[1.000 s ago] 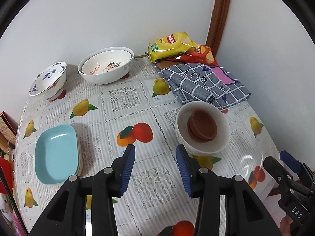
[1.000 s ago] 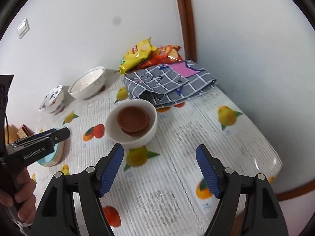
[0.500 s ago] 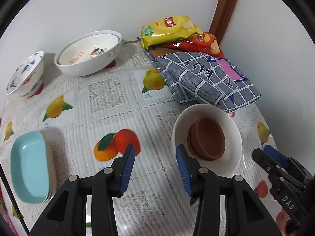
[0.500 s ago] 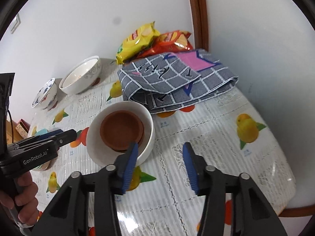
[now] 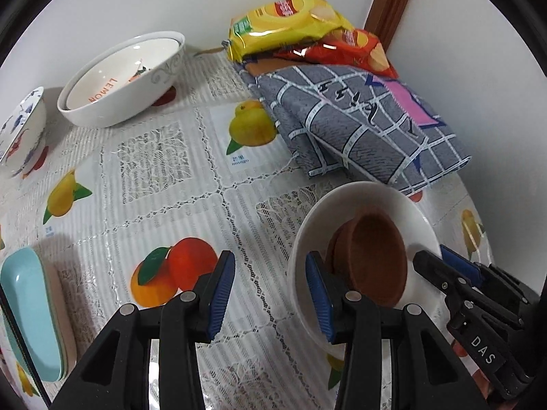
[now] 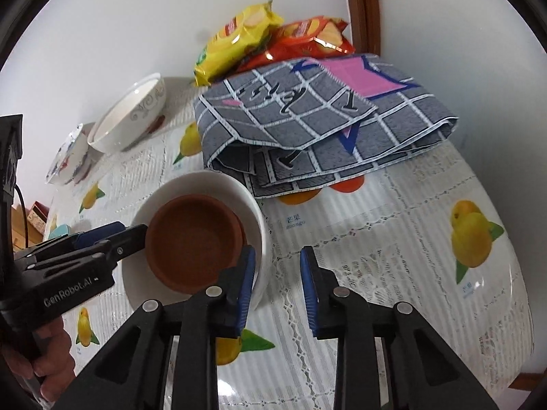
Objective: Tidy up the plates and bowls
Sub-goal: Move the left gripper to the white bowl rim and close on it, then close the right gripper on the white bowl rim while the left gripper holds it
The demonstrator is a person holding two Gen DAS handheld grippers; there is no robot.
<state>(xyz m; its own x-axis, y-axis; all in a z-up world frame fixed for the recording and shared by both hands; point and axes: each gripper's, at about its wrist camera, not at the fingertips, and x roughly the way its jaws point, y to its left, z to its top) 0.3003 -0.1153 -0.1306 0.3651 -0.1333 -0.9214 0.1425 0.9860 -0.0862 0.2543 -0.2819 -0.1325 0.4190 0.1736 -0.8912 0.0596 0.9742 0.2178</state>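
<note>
A white bowl (image 5: 386,201) (image 6: 212,184) holds stacked brown dishes (image 5: 372,256) (image 6: 191,239) near the table's front right. My left gripper (image 5: 270,283) is open; its right finger (image 5: 318,294) is inside the bowl's near rim and the left finger is outside. My right gripper (image 6: 277,285) is open and narrow; its left finger (image 6: 246,280) is inside the bowl's right rim, with the rim between the fingers. A large white bowl (image 5: 123,78) (image 6: 130,116), a blue-patterned bowl (image 5: 20,133) (image 6: 65,160) and stacked teal dishes (image 5: 27,311) stand to the left.
A folded grey checked cloth (image 5: 352,119) (image 6: 318,119) lies behind the white bowl. Yellow (image 5: 287,20) (image 6: 236,37) and red (image 5: 352,48) (image 6: 301,44) snack bags lie at the back corner by a wooden post. The fruit-print tablecloth (image 5: 154,157) covers the table.
Both grippers have moved in on the white bowl. The right gripper has narrowed from wide open and now straddles the bowl's rim.
</note>
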